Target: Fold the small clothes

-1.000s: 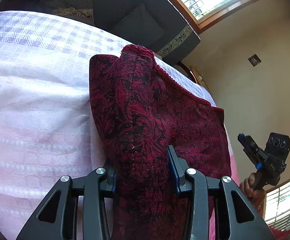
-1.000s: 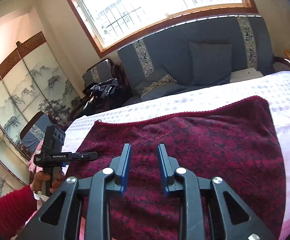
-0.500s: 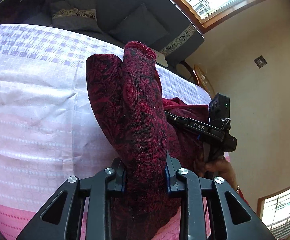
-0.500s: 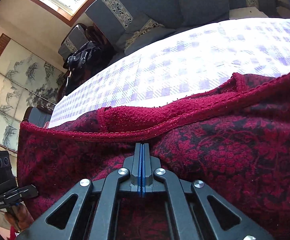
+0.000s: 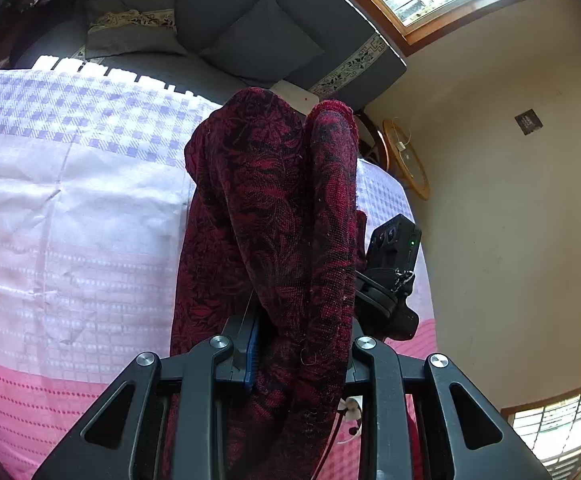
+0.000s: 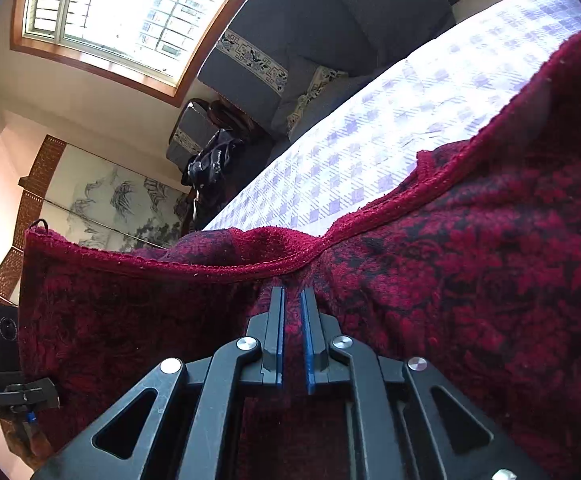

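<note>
Left tongs point(image 5: 298, 344): clamped on a thick upright bunch of red patterned cloth point(image 5: 274, 200), jaws propped wide apart by the bulk. Rest of the bunch standing ahead of the fingers, then draping down onto a white and pink checked bedspread point(image 5: 70, 220) spread out to the left. Right tongs point(image 6: 292, 296): nearly closed, only a narrow slit between the jaws, seemingly pinching the cloth just behind its hemmed edge, hem puckered at the tips. Likely risks: shallow right pinch slipping off the hem under a pull; bulky left bundle sliding out unevenly and leaving a lopsided fold; bedspread dragging along beneath.
</note>
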`<state>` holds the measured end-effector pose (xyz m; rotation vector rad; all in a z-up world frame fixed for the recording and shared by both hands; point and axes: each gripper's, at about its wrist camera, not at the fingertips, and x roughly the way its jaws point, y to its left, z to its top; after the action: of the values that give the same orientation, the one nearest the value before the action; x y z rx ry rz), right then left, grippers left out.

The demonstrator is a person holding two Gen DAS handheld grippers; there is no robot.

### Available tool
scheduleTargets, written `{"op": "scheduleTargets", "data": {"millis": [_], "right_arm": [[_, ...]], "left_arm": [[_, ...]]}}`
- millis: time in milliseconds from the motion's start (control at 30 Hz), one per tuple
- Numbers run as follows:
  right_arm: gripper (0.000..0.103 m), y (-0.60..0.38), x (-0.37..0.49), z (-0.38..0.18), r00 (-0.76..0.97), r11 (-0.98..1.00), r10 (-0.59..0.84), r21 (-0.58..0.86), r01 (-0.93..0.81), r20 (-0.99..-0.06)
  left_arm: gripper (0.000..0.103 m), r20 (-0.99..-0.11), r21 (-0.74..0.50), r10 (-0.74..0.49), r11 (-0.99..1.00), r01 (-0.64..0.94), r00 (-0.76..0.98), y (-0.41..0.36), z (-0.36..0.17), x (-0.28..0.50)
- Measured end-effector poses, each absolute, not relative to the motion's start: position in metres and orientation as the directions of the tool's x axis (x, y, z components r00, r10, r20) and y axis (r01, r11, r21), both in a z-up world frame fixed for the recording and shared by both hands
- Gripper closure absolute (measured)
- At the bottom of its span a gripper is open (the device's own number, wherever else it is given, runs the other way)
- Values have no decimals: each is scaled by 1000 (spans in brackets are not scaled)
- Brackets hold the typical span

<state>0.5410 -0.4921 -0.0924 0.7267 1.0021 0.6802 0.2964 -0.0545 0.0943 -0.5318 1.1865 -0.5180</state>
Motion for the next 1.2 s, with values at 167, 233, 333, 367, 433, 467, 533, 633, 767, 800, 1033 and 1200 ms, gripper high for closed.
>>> {"op": "scheduleTargets", "data": {"millis": [167,233,333,367,433,467,533,633,767,800,1033,1200], "right_arm": [[93,-542,502,-82,403,519,818,828,-212,-410],[92,-564,489,-80,421,499,823,840,-214,-381],[92,-598,473,-80,445,488,820,846,-214,-360],[92,-608,466,-81,452,493,815,844,-213,-362],[92,-625,458,-83,460,491,813,846,-210,-357],[92,-633,455,-84,468,489,810,848,-205,-354],[92,-648,447,-87,478,480,808,855,-194,-345],[92,-665,440,-89,486,464,810,865,-191,-327],[91,-684,433,-92,490,450,812,875,-180,-317],[88,-688,433,-94,495,442,811,880,-172,-311],[75,-711,429,-94,573,383,784,913,-139,-241],[71,-714,424,-50,612,456,751,865,-208,-249]], "left_arm": [[76,-765,-591,-590,802,82,257,-111,107,305],[76,-784,-574,-574,815,73,238,-139,106,309],[76,-792,-582,-577,812,39,197,-175,94,315],[76,-791,-589,-582,808,22,188,-186,90,317],[76,-785,-605,-596,796,-2,169,-209,77,320],[76,-785,-605,-597,796,2,163,-220,71,322],[76,-764,-634,-627,773,-5,152,-237,56,326],[75,-712,-691,-692,721,52,120,-256,41,330],[74,-604,-773,-789,615,157,114,-259,49,317],[74,-566,-800,-818,575,170,105,-256,52,315],[72,-513,-711,-802,597,371,306,-212,82,270],[69,-558,-598,-688,721,349,464,-169,50,233]]}}
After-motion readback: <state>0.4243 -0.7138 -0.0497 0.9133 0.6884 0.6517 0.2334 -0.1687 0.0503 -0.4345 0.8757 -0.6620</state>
